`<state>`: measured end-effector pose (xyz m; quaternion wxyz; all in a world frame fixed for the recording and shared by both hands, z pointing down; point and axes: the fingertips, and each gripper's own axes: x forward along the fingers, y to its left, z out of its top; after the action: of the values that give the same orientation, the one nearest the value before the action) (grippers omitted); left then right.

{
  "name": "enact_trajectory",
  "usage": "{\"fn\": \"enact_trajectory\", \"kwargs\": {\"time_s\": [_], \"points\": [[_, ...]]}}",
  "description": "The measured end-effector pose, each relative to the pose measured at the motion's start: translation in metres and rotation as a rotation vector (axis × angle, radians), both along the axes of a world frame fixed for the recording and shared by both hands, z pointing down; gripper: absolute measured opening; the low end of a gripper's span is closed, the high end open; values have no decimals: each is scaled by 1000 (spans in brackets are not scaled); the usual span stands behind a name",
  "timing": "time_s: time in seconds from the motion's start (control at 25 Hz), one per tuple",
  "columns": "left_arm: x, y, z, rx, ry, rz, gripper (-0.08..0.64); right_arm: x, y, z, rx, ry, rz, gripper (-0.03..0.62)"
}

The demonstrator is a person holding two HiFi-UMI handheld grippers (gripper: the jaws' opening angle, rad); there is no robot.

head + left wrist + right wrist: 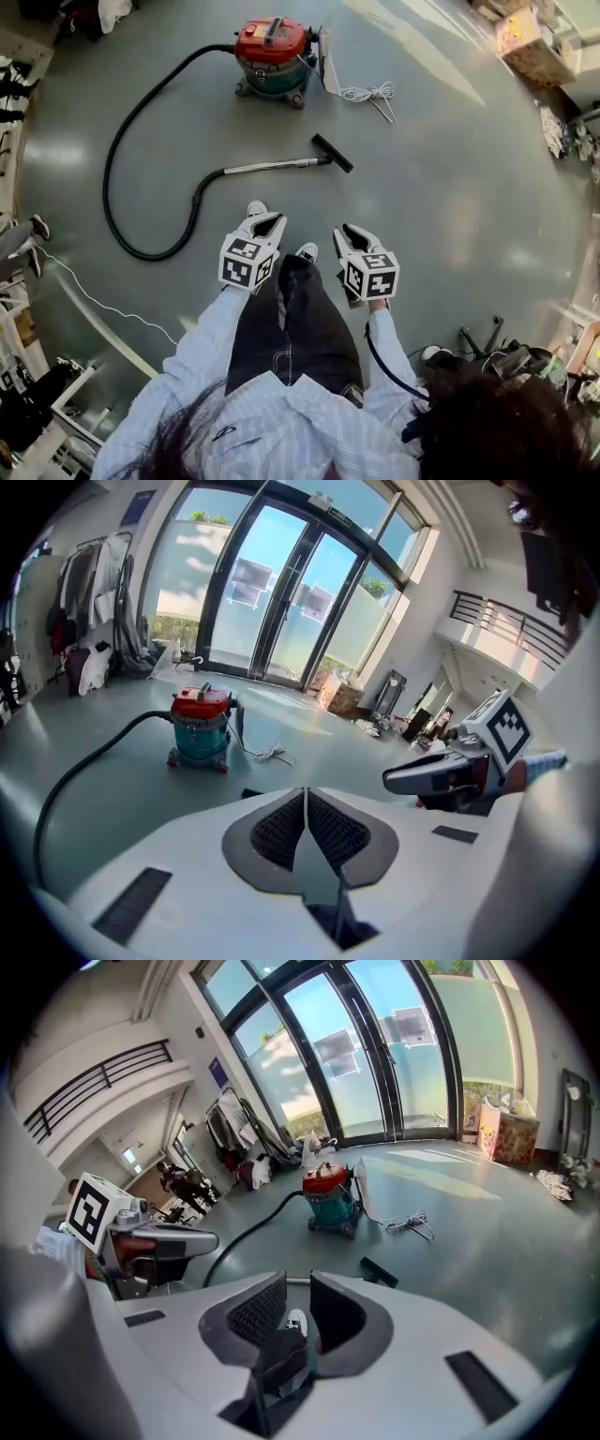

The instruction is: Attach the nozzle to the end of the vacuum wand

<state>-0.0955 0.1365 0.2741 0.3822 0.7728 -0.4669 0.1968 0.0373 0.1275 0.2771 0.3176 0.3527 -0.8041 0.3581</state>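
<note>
While both tools hang at waist height over the person's legs, the nozzle (333, 153) lies well ahead of them on the floor (450, 187). It sits at the far end of the wand (272, 166), set crosswise to it and touching it. From here the joint looks made, though whether it is pushed fully home is too small to tell. The hose (122, 150) loops from the wand's near end back to the vacuum (272, 54), whose cord (367, 94) lies loose beside it.

The left tool (265, 220) is clenched, its pads meeting at the tips with nothing between them. The right tool (349, 232) is released, its jaws a narrow gap apart. Only a shoe (294, 1321) far below shows through that gap, and nothing is gripped.

The step in hand looks like confirming the fit. To do that well, both tools would need to open wide before going down. One should take the wand close to its end and the other the nozzle's neck, not its flat head. The push should run straight along the wand's line, perhaps with a small twist, so the sleeve seats evenly. Pressing at an angle could jam the joint or kick the wand sideways across the smooth floor.
</note>
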Motion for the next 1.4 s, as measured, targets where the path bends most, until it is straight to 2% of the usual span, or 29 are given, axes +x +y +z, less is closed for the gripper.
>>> {"fn": "enact_trajectory", "kwargs": {"time_s": [0.16, 0.32, 0.44, 0.56, 0.64, 0.84, 1.04, 1.2, 1.4], "points": [[-13, 25, -46, 48, -3, 6, 17, -5, 20, -19, -10, 1, 24, 64], [-44, 52, -60, 40, 11, -12, 17, -24, 29, -36, 24, 0, 38, 55], [-64, 72, -74, 36, 47, -34, 17, -43, 35, -50, 57, -3, 52, 54], [-82, 93, -97, 75, 93, -60, 17, -64, 42, -68, 107, -5, 81, 55], [-94, 111, -108, 103, 118, -43, 17, -78, 53, -80, 142, -9, 122, 54], [-137, 179, -114, 139, 146, 63, 17, -120, 118, -99, 180, -13, 234, 54], [-182, 247, -98, 108, 215, 70, 17, -164, 208, -87, 149, -7, 259, 54], [-186, 283, -89, 64, 289, 82, 17, -178, 269, -77, 116, 37, 222, 54], [-164, 299, -110, 75, 318, 159, 17, -170, 298, -92, 83, 22, 271, 54]]}}
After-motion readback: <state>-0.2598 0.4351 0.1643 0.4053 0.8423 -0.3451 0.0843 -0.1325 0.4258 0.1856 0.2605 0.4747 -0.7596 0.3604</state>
